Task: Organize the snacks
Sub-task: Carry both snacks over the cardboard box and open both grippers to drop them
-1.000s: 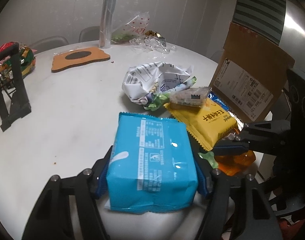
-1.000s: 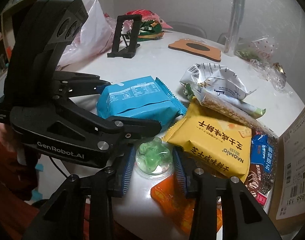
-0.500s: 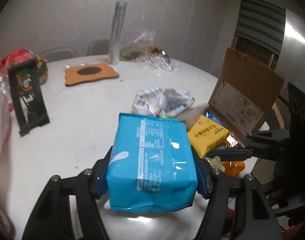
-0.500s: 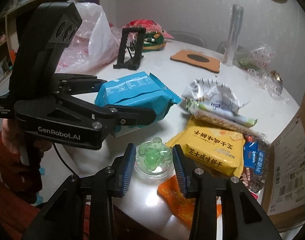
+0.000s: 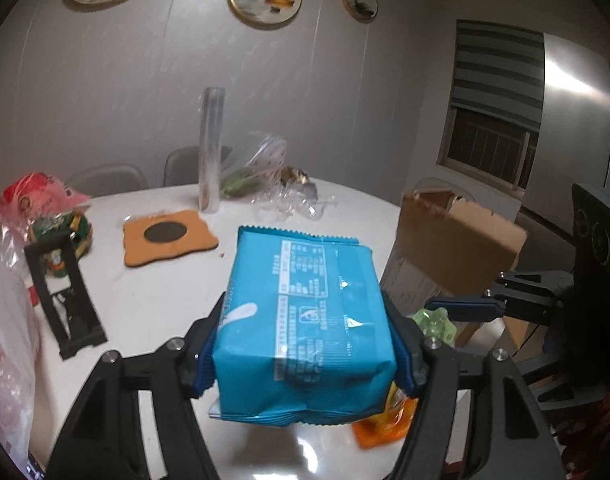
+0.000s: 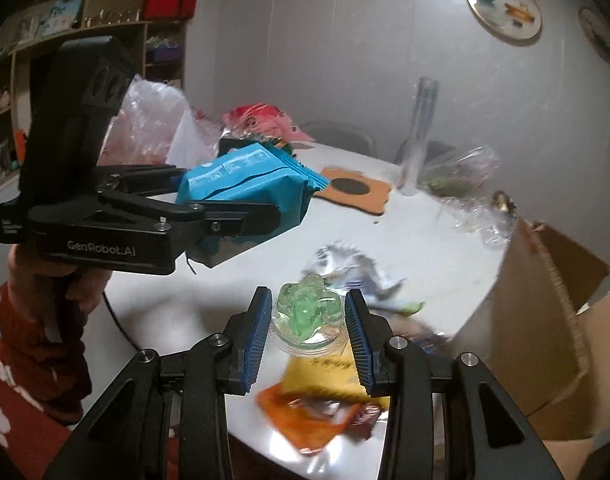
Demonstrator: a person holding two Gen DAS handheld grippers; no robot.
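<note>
The left gripper (image 5: pixel 305 344) clamps a blue pack (image 5: pixel 305 320) between its pads, held clear above the white table (image 5: pixel 157 292). To its right, the right gripper (image 6: pixel 308 332) grips a clear jelly cup (image 6: pixel 307 314) with a green top — also lifted. Below that gripper lie a yellow pack (image 6: pixel 325 376) and an orange pouch (image 6: pixel 305 420); an open cardboard box (image 6: pixel 545 320) stands to its right.
</note>
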